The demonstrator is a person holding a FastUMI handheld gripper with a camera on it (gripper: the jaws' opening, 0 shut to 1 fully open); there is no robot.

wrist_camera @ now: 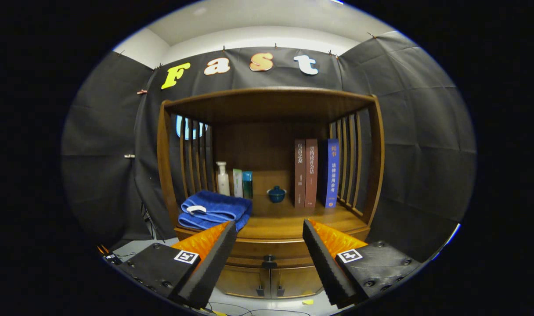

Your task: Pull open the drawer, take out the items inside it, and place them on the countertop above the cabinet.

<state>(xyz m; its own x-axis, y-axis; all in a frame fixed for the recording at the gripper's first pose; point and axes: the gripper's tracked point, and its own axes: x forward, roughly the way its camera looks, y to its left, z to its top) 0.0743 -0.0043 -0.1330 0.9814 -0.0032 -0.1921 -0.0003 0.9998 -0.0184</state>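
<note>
A wooden cabinet (269, 131) stands ahead with a roofed, slatted shelf on top. Its countertop (289, 221) is a bare wood surface. Under the countertop runs a shut drawer (249, 249) with a small dark knob (269, 259) at its middle. Below it are two small doors (269, 281). My gripper (269, 228) is open, its fingers spread wide, and the knob lies between and just beyond them. Nothing is held. The drawer's contents are hidden.
On the countertop lie a folded blue towel (214, 210) at the left, a white bottle (223, 177) and two slim boxes (243, 183) behind it, a small teal lidded pot (276, 194) in the middle, and three upright books (315, 173) at the right.
</note>
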